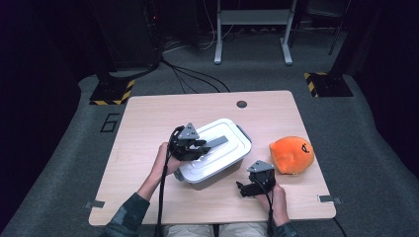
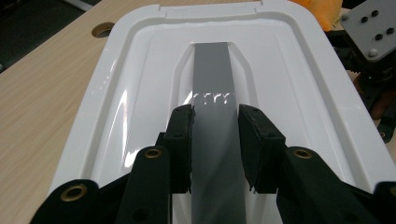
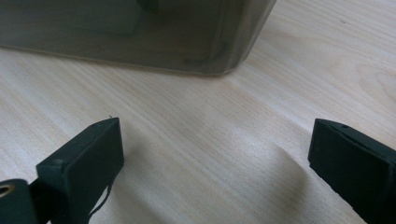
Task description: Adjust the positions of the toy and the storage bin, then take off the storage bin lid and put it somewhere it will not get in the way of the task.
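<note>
floor (image 1: 74, 148) — marked "6" (image 1: 109, 122)

L gripper (image 1: 193, 144) is held out from the left forearm (image 1: 148, 185), which comes in from the near edge, angled far and right. Its jaws sit close together, pinched on a grey strip (seen in the left gripper view). R gripper (image 1: 255, 181) sits nearer, in the right hand (image 1: 276, 196), low over the desk, jaws spread wide apart w/ nothing between them.
</note>
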Tool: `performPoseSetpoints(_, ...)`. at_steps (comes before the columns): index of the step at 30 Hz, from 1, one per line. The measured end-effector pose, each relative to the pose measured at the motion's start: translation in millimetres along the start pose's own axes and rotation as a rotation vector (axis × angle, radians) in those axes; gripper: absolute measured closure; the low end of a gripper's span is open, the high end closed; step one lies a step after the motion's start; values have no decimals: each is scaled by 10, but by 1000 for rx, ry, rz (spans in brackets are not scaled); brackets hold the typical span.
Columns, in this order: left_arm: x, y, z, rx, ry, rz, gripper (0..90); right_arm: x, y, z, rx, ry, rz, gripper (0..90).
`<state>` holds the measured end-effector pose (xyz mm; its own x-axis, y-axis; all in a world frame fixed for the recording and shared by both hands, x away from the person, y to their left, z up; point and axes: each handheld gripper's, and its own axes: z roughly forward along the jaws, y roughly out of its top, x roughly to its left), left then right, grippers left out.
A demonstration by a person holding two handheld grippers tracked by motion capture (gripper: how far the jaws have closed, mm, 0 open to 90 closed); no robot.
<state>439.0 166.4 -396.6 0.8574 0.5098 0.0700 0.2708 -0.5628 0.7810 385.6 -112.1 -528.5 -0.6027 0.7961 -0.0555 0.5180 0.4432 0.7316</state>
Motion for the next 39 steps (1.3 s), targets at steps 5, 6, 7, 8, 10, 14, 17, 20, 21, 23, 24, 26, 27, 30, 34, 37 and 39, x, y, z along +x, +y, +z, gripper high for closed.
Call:
performPoseSetpoints(5,23,134,132,22,-10,0,612,0,0,2,-1,-3,7,26)
performPoseSetpoints(6,23,134,132,22,-10,0,616,0,0,2,-1,-3,7,26)
performPoseSetpoints(7,18,162,155,31,-15,-1,616,-2,-1,1,0,-3,4,26)
performPoseSetpoints(8,18,181,174,33,-17,4,654,-6,-2,-3,2,0,-2,27)
performPoseSetpoints(10,16,214,186,50,-16,8,657,-5,-1,1,-2,-4,1,29)
performPoseSetpoints(14,1,223,179,54,-8,15,663,-9,-1,0,-4,-2,-4,32)
performPoseSetpoints(17,3,225,177,48,0,22,663,-9,-2,0,-4,-3,-3,32)
performPoseSetpoints(20,4,238,153,42,-2,20,663,-9,-2,0,-5,-3,-1,33)
performPoseSetpoints(21,3,243,145,33,0,18,663,-9,-2,0,-5,-3,-1,33)
performPoseSetpoints(23,9,274,85,15,8,20,663,-10,-2,0,-6,-3,-2,33)
performPoseSetpoints(24,9,274,85,15,8,20,663,-10,-2,0,-6,-3,-2,33)
performPoseSetpoints(26,23,300,29,7,14,21,663,-10,-2,0,-6,-2,-2,33)
performPoseSetpoints(27,25,320,-17,-6,21,16,663,-12,-2,1,-5,-3,-3,33)
performPoseSetpoints(30,31,335,-60,-13,29,17,663,-12,-2,2,-5,-1,-4,33)
performPoseSetpoints(34,47,348,-127,-24,44,19,663,-11,-1,0,-3,2,-4,31)
performPoseSetpoints(37,62,355,-175,-24,49,19,663,-4,-2,-3,0,3,1,31)
performPoseSetpoints(39,85,359,-218,-24,58,20,663,-10,-2,0,-2,3,-3,30)
